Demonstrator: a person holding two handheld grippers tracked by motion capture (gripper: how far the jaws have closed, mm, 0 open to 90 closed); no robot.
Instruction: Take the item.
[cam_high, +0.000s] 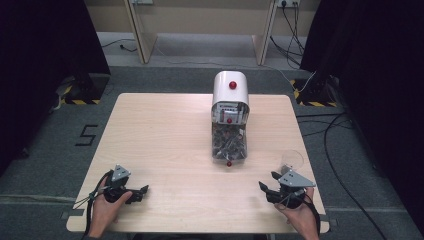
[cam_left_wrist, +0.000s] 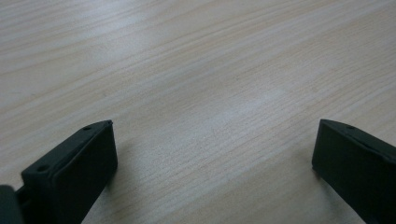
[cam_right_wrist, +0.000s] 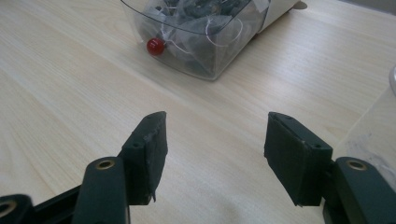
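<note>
- We find a pale, wood-grained rectangular tabletop (cam_high: 165, 145) with a white, round-topped dispenser (cam_high: 230, 95) standing at its middle far side.
- A clear plastic drawer (cam_high: 229, 145) filled with dark sachets on white strings extends from the dispenser toward the person; it carries a small red round knob (cam_high: 229, 163) at its near end. A second red knob sits on top of the white housing.
- A clear, round glass vessel (cam_high: 292, 160) stands near the tabletop's right edge, just beyond the right tongs.
- The left tongs (cam_high: 141, 192), held in the person's left hand (cam_high: 106, 205), rest low at the near left corner. Their jaws stand wide apart over bare wood, with nothing between them.
- The right tongs (cam_high: 267, 182), held in the person's right hand (cam_high: 300, 215), sit at the near right. Their jaws stand apart and empty, pointing toward the drawer's knob, well short of it.
- In the right gripper view, we note the drawer (cam_right_wrist: 196, 37) ahead, untouched.
</note>
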